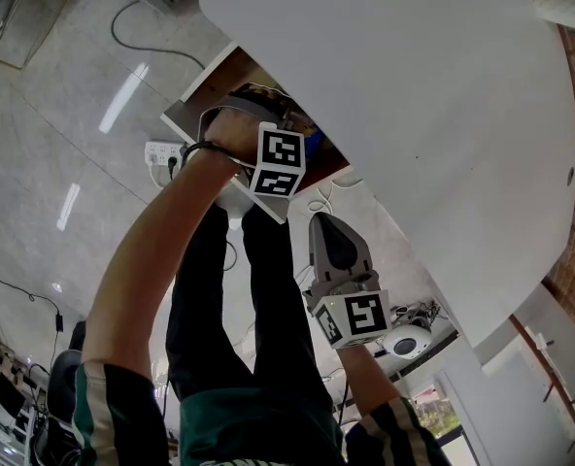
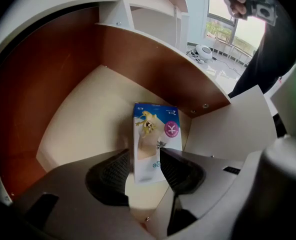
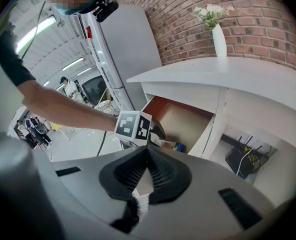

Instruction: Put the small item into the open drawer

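The small item is a blue and white carton (image 2: 155, 134) with a cartoon print. It lies on the pale floor of the open drawer (image 2: 83, 119), near the front right corner. My left gripper (image 2: 145, 158) reaches down into the drawer (image 1: 210, 90), open, its fingertips on either side of the carton's near end without pressing on it. From the head view only its marker cube (image 1: 278, 161) and a blue bit of carton (image 1: 312, 142) show. My right gripper (image 1: 326, 226) hangs below the drawer, shut and empty. In its own view the pads (image 3: 160, 171) meet, facing the drawer (image 3: 180, 119).
A white curved counter (image 1: 414, 95) overhangs the drawer, with a white vase of flowers (image 3: 218, 39) on top and a brick wall behind. A power strip (image 1: 161, 151) and cables lie on the floor. A router (image 3: 243, 159) sits under the counter.
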Available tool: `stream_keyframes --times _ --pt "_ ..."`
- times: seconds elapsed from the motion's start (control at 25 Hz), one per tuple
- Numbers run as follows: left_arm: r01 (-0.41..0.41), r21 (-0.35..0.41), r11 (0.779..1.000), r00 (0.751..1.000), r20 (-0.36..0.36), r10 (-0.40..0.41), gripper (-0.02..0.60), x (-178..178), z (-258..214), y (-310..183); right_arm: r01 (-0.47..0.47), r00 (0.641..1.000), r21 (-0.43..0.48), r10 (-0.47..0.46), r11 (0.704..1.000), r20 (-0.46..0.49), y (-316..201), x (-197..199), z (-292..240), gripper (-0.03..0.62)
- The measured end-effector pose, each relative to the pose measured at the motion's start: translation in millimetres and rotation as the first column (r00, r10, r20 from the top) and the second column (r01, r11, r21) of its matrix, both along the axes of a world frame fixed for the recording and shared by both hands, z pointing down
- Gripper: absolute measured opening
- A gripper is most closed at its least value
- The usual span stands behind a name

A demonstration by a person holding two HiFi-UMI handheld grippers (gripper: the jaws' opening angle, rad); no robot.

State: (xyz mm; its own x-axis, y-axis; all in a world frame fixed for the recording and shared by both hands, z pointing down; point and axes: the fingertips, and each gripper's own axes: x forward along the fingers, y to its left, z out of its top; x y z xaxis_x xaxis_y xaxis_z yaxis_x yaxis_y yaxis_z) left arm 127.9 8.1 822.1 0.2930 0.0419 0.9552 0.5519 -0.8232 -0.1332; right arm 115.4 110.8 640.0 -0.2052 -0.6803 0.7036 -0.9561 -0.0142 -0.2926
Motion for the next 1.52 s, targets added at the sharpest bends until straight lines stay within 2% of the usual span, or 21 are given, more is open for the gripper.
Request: stream_keyframes --times 0.24,0.36,0.4,0.52,0.76,0.92,1.04,1.24,1.36,1.44,1.52 --pt "0.011 0.040 0.999 0.997 -0.082 -0.008 0.178 3 -19 -6 -0.020 1.000 0.010 0.020 1.000 0.015 -7 -1 -2 0.025" --pt "0.002 0.062 0.998 0.991 -0.133 0.007 0.141 7 -41 -10 0.009 1.000 0.008 -0.009 1.000 0.011 -6 -3 -4 0.025" --pt "-0.002 0.067 0.998 0.990 -0.143 0.012 0.109 7 -48 -10 0.015 1.000 0.012 -0.015 1.000 0.012 -7 -4 -7 0.025" --pt "0.006 0.081 0.997 0.987 -0.161 0.007 0.065 2 -68 -10 0.033 0.999 0.024 -0.034 0.999 0.017 -13 -12 -16 0.025" --pt "0.063 0.064 0.996 0.982 -0.182 -0.050 0.015 -15 -112 -9 0.074 0.997 0.064 -0.075 0.995 0.011 -27 -27 -44 0.025" --pt "0.102 0.041 0.994 0.979 -0.180 -0.093 0.014 -28 -137 -7 0.053 0.998 0.062 -0.054 0.997 0.009 -27 -26 -57 0.025" --pt "0.169 0.014 0.985 0.968 -0.190 -0.164 0.014 -46 -158 -6 0.057 0.998 0.062 -0.057 0.996 0.006 -28 -28 -72 0.025" --pt "0.330 -0.054 0.942 0.923 -0.192 -0.335 0.014 -77 -190 -7 0.081 0.997 0.100 -0.080 0.992 -0.009 -45 -30 -106 0.025" --pt "0.379 -0.083 0.922 0.900 -0.201 -0.388 0.014 -87 -213 -1 0.067 0.998 0.133 -0.066 0.989 -0.017 -58 -25 -130 0.025" --pt "0.446 -0.119 0.887 0.858 -0.225 -0.462 0.014 -92 -235 -5 0.062 0.998 0.156 -0.059 0.986 -0.021 -67 -24 -148 0.025" --pt "0.540 -0.176 0.823 0.781 -0.260 -0.568 0.014 -95 -260 -15 0.065 0.998 0.180 -0.062 0.981 -0.027 -77 -22 -165 0.025"
